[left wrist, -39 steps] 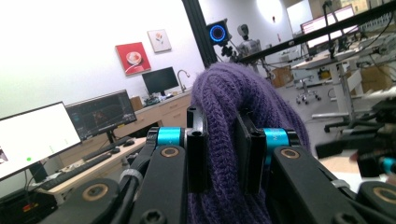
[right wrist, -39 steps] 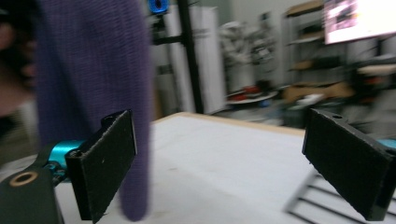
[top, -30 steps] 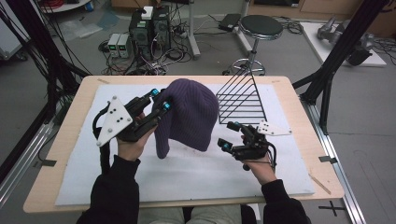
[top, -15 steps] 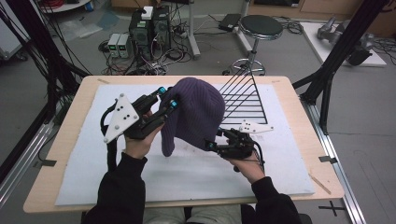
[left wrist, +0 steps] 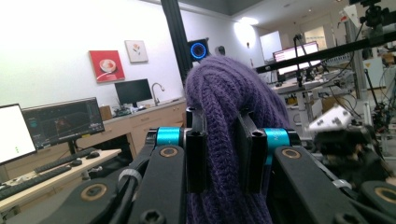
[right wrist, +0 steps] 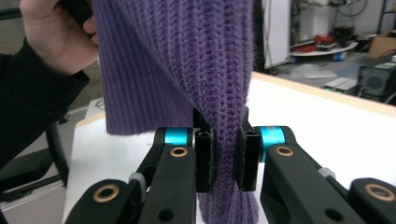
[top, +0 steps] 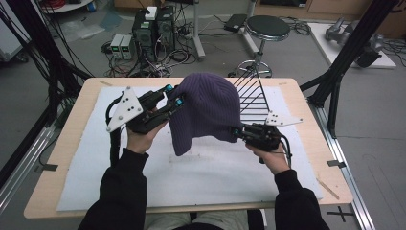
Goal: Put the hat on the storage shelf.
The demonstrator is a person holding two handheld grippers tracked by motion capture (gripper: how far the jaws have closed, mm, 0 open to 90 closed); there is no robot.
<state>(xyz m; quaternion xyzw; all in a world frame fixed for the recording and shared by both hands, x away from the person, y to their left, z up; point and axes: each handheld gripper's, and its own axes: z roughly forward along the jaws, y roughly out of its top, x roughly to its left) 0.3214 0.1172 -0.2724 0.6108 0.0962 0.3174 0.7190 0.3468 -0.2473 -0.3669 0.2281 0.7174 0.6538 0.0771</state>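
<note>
**Purple knit hat held up between two grippers**

Here, a purple ribbed knit beanie (top: 206, 110) hangs in the air above the middle of the tabletop, held from both sides. The left gripper (top: 173, 97) has its jaws closed on the hat's upper left edge; in the left gripper view the thick knit is bunched tight between the two black jaws. The right gripper (top: 237, 132) has its jaws clamped on the hat's lower right edge, and the right gripper view shows a fold of the ribbed fabric pinched between them, with the person's left hand (right wrist: 56, 37) farther off.

The light wooden tabletop (top: 81, 110) is covered by a white padded mat (top: 210, 172), which shows a faint smudge near its middle. A black wire rack with slanted bars (top: 253, 93) stands at the far right of the mat, just behind the hat.

Beyond the tabletop, the grey floor holds computer towers tangled in cables (top: 153, 28) and a round black stool on a chrome base (top: 267, 28). Black frame posts (top: 349, 52) rise at both sides. The left gripper view shows a lit workroom with monitors (left wrist: 60, 121) and a red picture on the white wall (left wrist: 106, 65).
</note>
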